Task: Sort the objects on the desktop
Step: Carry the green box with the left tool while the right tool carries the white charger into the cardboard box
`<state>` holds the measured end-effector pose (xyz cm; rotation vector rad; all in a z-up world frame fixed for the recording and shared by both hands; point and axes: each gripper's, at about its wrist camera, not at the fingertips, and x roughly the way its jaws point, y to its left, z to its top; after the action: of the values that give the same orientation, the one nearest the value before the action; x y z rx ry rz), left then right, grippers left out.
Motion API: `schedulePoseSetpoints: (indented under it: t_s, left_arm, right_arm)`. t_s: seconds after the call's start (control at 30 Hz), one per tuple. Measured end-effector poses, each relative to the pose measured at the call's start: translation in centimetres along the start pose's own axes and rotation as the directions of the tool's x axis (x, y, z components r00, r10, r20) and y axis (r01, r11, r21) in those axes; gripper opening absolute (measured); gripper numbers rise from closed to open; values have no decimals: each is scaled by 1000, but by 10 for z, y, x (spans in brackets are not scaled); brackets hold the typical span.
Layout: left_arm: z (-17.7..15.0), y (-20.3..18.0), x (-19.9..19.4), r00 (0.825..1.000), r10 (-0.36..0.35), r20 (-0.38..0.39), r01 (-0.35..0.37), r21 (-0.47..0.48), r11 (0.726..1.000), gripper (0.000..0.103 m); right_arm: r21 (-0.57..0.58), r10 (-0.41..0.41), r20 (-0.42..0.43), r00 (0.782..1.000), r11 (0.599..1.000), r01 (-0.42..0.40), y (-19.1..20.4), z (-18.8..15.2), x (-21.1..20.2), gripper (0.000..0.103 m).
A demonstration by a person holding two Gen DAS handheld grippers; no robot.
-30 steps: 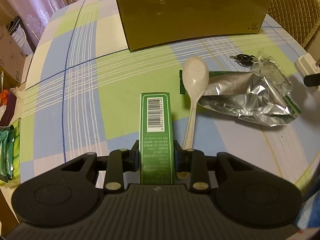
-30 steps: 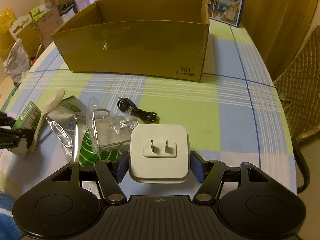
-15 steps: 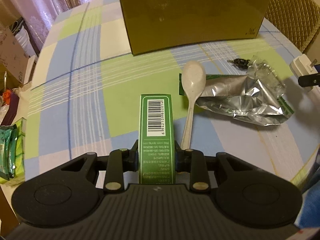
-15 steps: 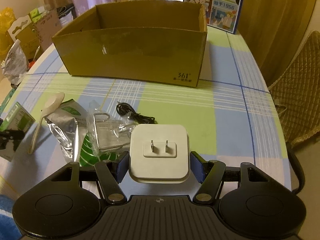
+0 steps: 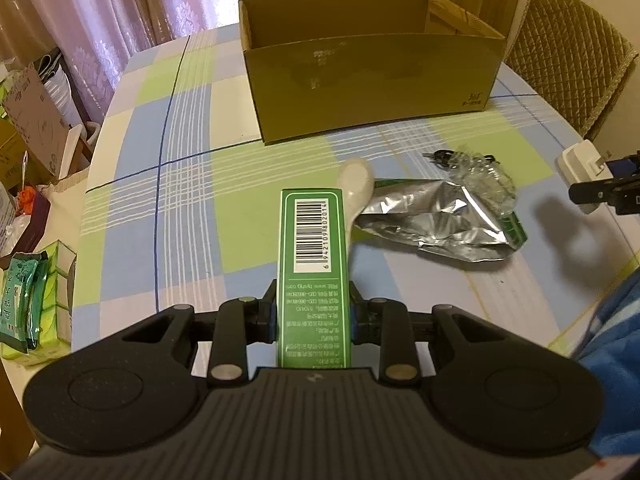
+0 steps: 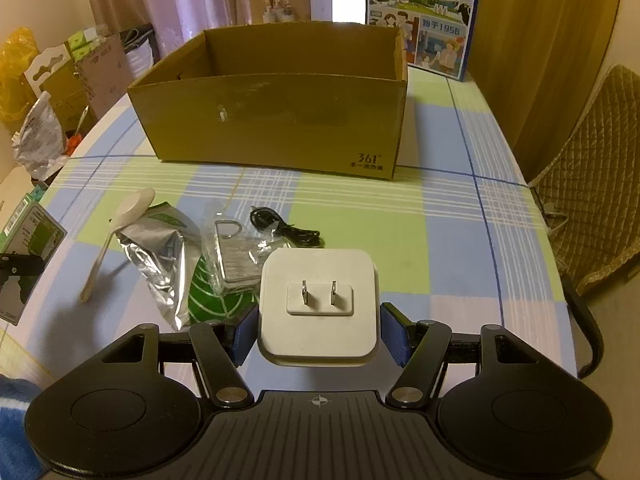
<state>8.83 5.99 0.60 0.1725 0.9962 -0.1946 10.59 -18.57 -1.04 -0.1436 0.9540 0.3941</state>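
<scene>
Above the near edge of the desk [image 6: 460, 216], both grippers are up in the air and each one holds a thing. The left gripper [image 5: 312, 320] pinches a green box [image 5: 312, 264] by its long sides. The right gripper [image 6: 318, 334] pinches a white plug [image 6: 318, 304] with its two prongs facing up. Neither thing touches the desk.

A big carton [image 6: 276, 120] sits open near the far edge. A spoon [image 6: 116, 232], a foil bag [image 6: 160, 252], a clear bag [image 6: 236, 252] and a black cord [image 6: 284, 228] lie in a bunch between the carton and the near edge.

This looks like the carrying step. Next, each gripper likely needs to go over the carton's front wall, then let go so the things drop inside. The long green box could catch on the wall if it comes in too low.
</scene>
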Motion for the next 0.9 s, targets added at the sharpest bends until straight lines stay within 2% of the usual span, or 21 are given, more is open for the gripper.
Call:
schedulePoseSetpoints:
  t_s: [0.27,0.6,0.83,0.9]
  left_arm:
    - [3,-11,-12,1000,-3,14,3,11,1000,25]
    - [17,-16,-8,1000,-14,24,13,25,1000,25]
    - [31,-19,-1,999,-29,29,27,38,999,25]
    - [39,-19,1,999,-37,35,36,36,999,25]
  right_arm:
    - [9,8,2,1000,1000,-8,-2,-1,-3,61]
    - [7,15,-7,1000,1000,-14,0,1,1,61]
    - [56,82,-21,996,995,-81,-10,8,4,61]
    - [37,74,1,997,997,-74,-12,18,2,61]
